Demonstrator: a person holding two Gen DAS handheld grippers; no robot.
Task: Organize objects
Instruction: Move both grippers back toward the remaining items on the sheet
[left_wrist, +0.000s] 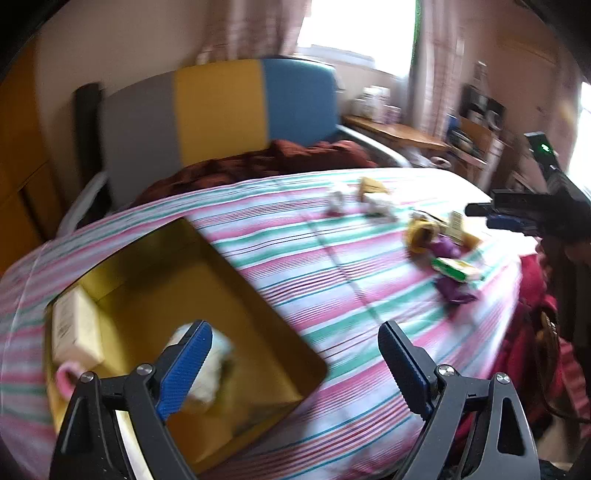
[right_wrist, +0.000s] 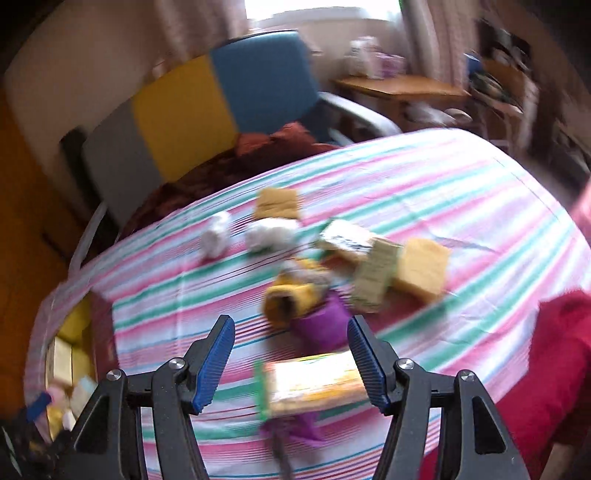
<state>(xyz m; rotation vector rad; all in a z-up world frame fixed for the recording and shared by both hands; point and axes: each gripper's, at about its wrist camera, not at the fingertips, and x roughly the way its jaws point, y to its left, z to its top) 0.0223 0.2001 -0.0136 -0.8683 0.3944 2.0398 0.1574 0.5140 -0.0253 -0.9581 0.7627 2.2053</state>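
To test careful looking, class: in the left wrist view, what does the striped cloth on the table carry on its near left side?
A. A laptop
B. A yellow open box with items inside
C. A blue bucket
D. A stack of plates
B: the yellow box sits open on the striped cloth, with a cream carton lying inside it.

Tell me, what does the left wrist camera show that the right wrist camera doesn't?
Only the left view looks right into the yellow box, with a cream packet against its wall; the left gripper stands open and empty. Only the right view shows the right gripper open over a green-edged packet, plus a yellow sponge. Both show the striped cloth, the purple cup and the colourful chair.
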